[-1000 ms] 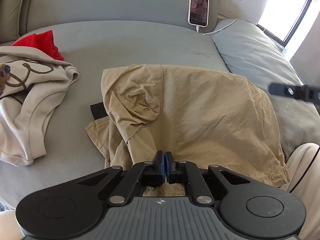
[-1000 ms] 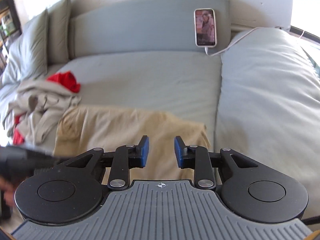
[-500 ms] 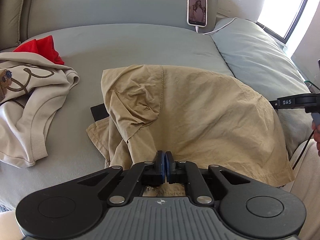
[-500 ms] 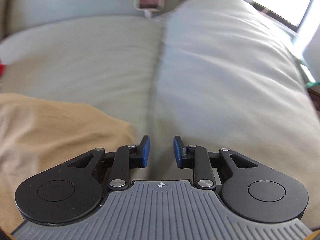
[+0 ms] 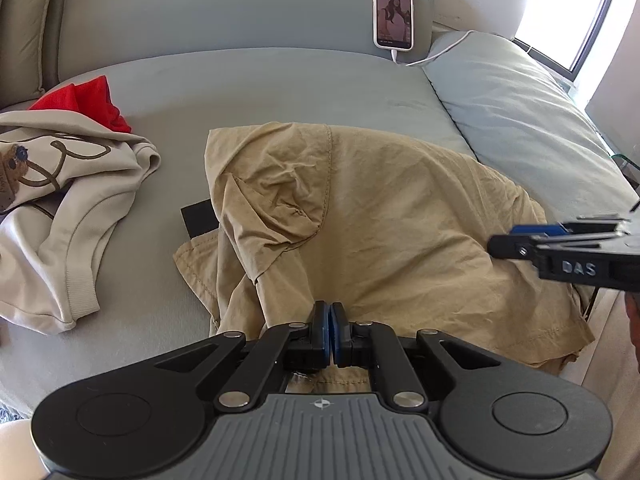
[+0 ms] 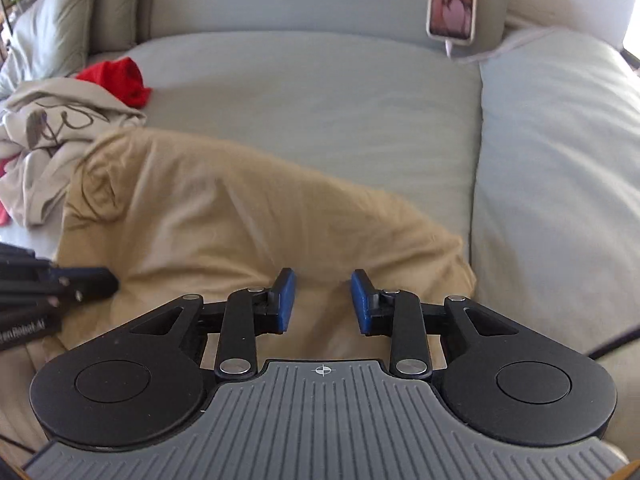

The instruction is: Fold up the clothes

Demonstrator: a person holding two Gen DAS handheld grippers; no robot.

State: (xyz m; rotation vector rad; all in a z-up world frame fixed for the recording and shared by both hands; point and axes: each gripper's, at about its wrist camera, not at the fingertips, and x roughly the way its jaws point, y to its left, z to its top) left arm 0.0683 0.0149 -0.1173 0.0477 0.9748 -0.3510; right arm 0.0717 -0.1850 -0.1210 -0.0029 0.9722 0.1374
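Note:
Tan shorts [image 5: 392, 232] lie spread and rumpled on the grey sofa seat [image 5: 260, 80], also in the right wrist view [image 6: 240, 216]. My left gripper [image 5: 331, 328] is shut on the shorts' near edge at the sofa's front. My right gripper [image 6: 323, 300] is open and empty, hovering over the shorts' near right part. It shows from the side in the left wrist view [image 5: 520, 240], above the shorts' right end. The left gripper's tip [image 6: 88, 280] shows at the left of the right wrist view.
A beige printed sweatshirt [image 5: 60, 184] and a red garment [image 5: 88, 100] lie at the left. A phone [image 5: 393, 14] with a white cable leans on the backrest. A lighter cushion [image 5: 520, 112] lies at the right. A black item [image 5: 198, 220] pokes out under the shorts.
My right gripper has swung back left from the right cushion and now hovers over the shorts, still open. The left gripper has kept its grip and barely moved.

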